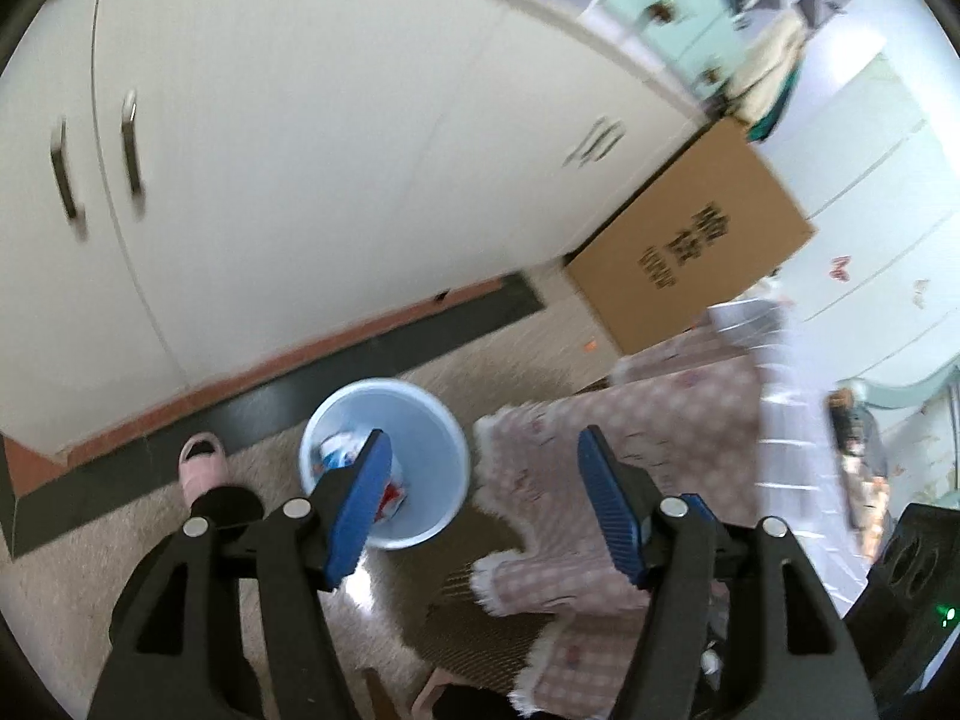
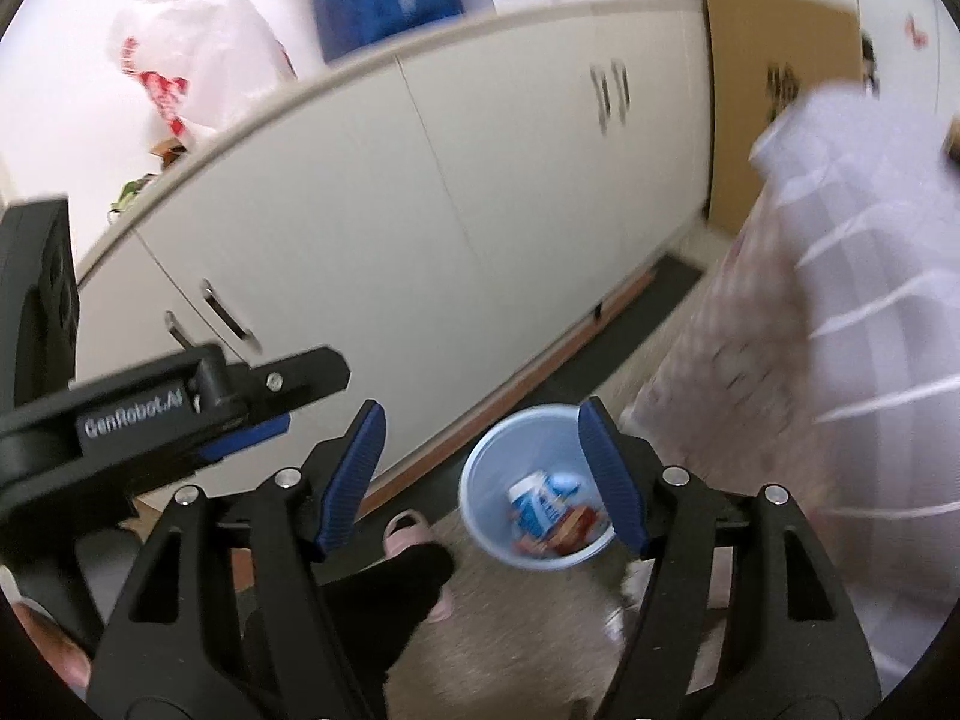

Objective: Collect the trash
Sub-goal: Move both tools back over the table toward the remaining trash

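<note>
A light blue trash bin stands on the beige carpet beside the white cabinets. It holds trash: a blue-and-white wrapper and red-and-brown pieces. The bin also shows in the right wrist view. My left gripper is open and empty, high above the bin. My right gripper is open and empty, also above the bin. The left gripper's body shows at the left of the right wrist view.
White cabinets run along the wall above a dark floor strip. A cardboard box stands at their end. A pink checked cloth hangs off furniture to the right. A pink-slippered foot stands beside the bin. Bags sit on the counter.
</note>
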